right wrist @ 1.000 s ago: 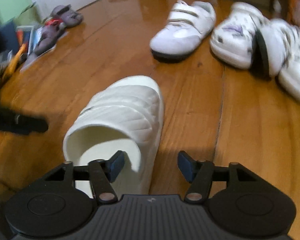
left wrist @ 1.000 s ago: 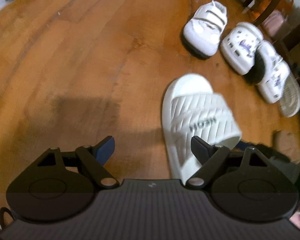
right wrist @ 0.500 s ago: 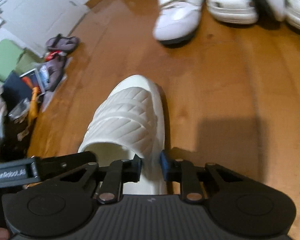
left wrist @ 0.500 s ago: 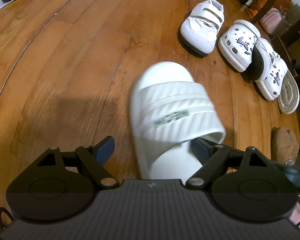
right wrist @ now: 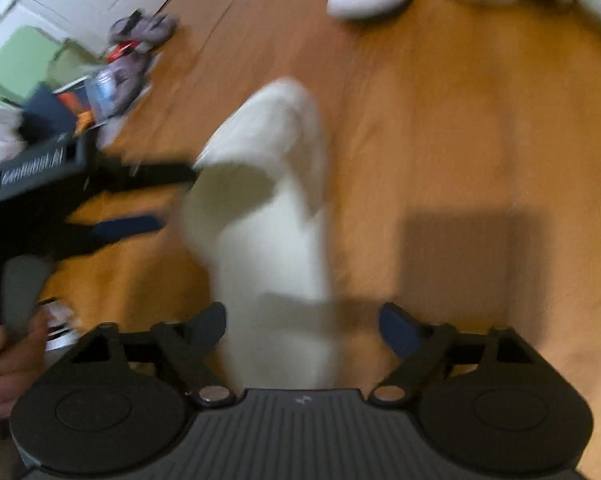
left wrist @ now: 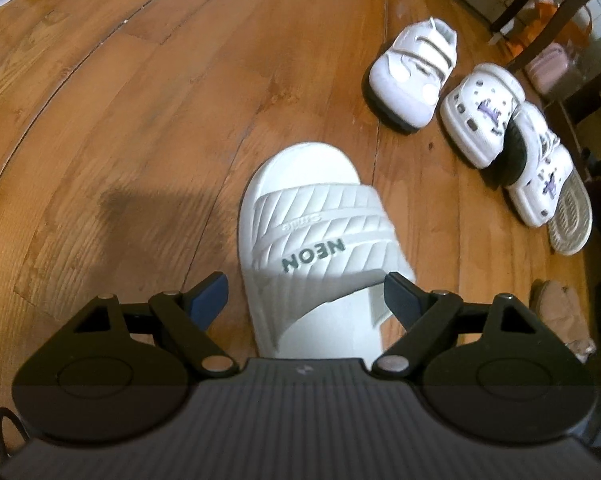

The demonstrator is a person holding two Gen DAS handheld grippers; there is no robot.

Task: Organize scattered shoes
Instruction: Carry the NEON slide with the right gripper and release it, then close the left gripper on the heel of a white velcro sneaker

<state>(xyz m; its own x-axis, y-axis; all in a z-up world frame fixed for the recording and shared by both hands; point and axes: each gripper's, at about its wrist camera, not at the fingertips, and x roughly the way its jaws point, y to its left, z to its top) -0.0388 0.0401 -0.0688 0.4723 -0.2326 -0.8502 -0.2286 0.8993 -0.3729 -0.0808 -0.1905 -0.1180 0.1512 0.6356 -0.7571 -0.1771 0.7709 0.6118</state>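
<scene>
Your right tongs (right wrist: pixel 302 326) are opening off the white slide (left wrist: pixel 320 248) — it now sits between your open left tongs (left wrist: pixel 306 294), ready to grip.

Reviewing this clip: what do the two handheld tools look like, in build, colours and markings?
Both match: black ribbed body, two round black discs, black linkage arms with silver pivot pins, dark blue finger pads. See the left tool and right tool. The left tool's side carries white lettering, too blurred to read.

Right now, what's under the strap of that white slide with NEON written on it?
Only the white footbed shows under the strap of the white slide, at its open heel end; no foot or object shows there. Further in, the strap itself covers the rest.
</scene>
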